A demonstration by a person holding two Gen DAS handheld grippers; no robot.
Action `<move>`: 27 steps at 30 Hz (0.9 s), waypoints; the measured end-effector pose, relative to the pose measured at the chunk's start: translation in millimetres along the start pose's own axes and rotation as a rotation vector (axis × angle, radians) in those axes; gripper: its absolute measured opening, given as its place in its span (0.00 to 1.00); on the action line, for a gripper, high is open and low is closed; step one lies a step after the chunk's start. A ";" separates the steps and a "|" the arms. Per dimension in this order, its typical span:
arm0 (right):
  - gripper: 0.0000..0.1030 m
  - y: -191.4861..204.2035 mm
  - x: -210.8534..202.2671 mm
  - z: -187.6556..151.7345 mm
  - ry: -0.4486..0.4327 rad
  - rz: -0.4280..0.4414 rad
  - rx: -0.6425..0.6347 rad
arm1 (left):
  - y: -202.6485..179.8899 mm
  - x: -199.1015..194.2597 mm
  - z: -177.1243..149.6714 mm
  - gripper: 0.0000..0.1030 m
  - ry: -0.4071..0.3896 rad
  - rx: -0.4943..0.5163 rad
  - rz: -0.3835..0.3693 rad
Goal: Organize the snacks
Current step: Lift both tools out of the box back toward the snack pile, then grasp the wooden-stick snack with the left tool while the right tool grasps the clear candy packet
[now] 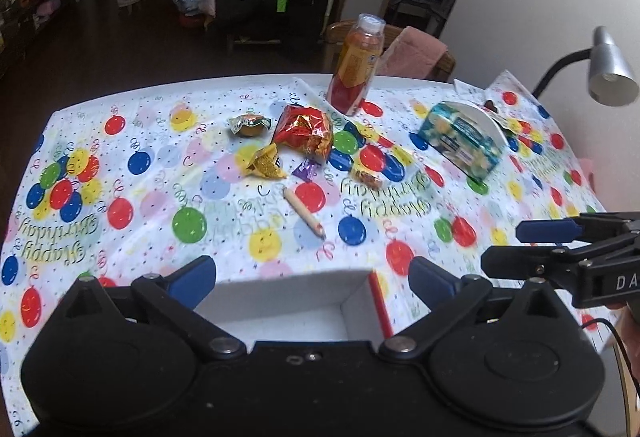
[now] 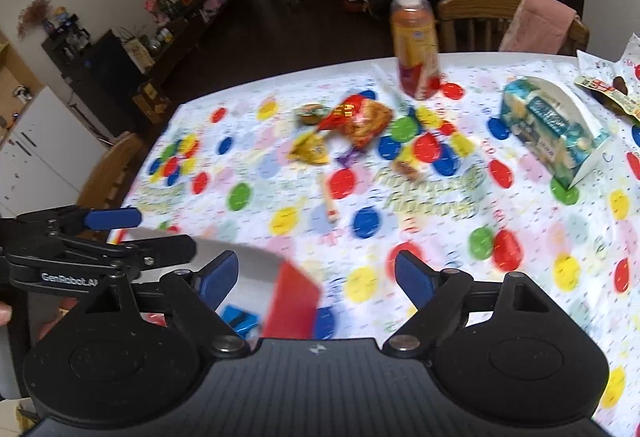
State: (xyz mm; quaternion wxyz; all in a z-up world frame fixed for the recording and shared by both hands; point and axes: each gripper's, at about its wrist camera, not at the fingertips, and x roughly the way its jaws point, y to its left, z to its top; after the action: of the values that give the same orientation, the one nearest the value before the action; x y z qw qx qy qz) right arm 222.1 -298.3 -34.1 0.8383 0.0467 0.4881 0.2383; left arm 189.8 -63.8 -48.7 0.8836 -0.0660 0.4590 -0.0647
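**Clerk:** Item one, the snacks. Where do they lie?

**Me:** In a loose cluster mid-counter, well ahead of me. A red foil bag (image 1: 305,133), crumpled. Just to its left, a small round sealed cup (image 1: 250,125) with a green-and-orange lid. In front of those, a yellow packet (image 1: 266,163), and beside it a small purple wrapper (image 1: 306,169). To the right, a small orange-and-clear wrapped sweet (image 1: 366,177). None of them is in the box.

**Clerk:** The box?

**Me:** White inside, red outside (image 1: 296,301), open at the top, close under my left fingers (image 1: 312,279). I see nothing in the part that shows.

**Clerk:** State of your fingers?

**Me:** Left pair spread wide, empty, above the box's far rim. Right fingers (image 2: 316,275) likewise spread apart, grasping nothing, over the counter just right of the box. The right-hand view is blurred.

**Clerk:** Other goods on the counter?

**Me:** A wooden pencil (image 1: 305,213) lying nearer me than the snacks. A juice bottle (image 1: 356,67) upright behind the red bag, near the far edge. A tissue box (image 1: 460,141), teal and floral, off to the right. Everything rests on a balloon-print birthday cloth (image 1: 120,177).

**Clerk:** Beyond the counter?

**Me:** A silver lamp head (image 1: 612,69) at far right, and a chair with a pink towel (image 1: 416,51) behind the bottle.
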 end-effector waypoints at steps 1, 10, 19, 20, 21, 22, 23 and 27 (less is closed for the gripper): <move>0.83 -7.8 4.8 5.1 0.008 0.002 0.004 | -2.1 7.0 5.3 0.99 0.006 -0.009 0.011; 0.83 -51.1 60.3 50.1 0.080 -0.007 -0.058 | -12.2 72.9 50.1 0.99 0.070 -0.072 0.085; 0.83 -69.5 117.6 77.4 0.108 -0.024 -0.149 | -5.7 137.0 70.4 0.99 0.154 -0.176 0.105; 0.83 -71.5 123.1 79.3 0.113 -0.022 -0.150 | -4.2 143.6 72.0 0.97 0.161 -0.185 0.107; 0.83 -73.9 129.5 81.5 0.121 -0.021 -0.149 | -2.3 149.9 72.8 0.95 0.169 -0.194 0.108; 0.83 -75.7 135.4 83.4 0.128 -0.021 -0.146 | -0.6 155.5 73.7 0.95 0.177 -0.203 0.110; 0.83 -78.3 142.6 85.7 0.138 -0.021 -0.140 | 0.7 161.4 74.4 0.93 0.185 -0.209 0.113; 0.83 -86.2 167.2 91.8 0.170 -0.026 -0.122 | 4.5 183.7 74.6 0.83 0.223 -0.225 0.119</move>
State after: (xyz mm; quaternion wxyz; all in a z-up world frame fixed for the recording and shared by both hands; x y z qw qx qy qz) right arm 398.3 -285.7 -146.4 0.7982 -0.0310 0.5425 0.2600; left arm 356.0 -87.2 -154.5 0.8166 -0.1294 0.5616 0.0326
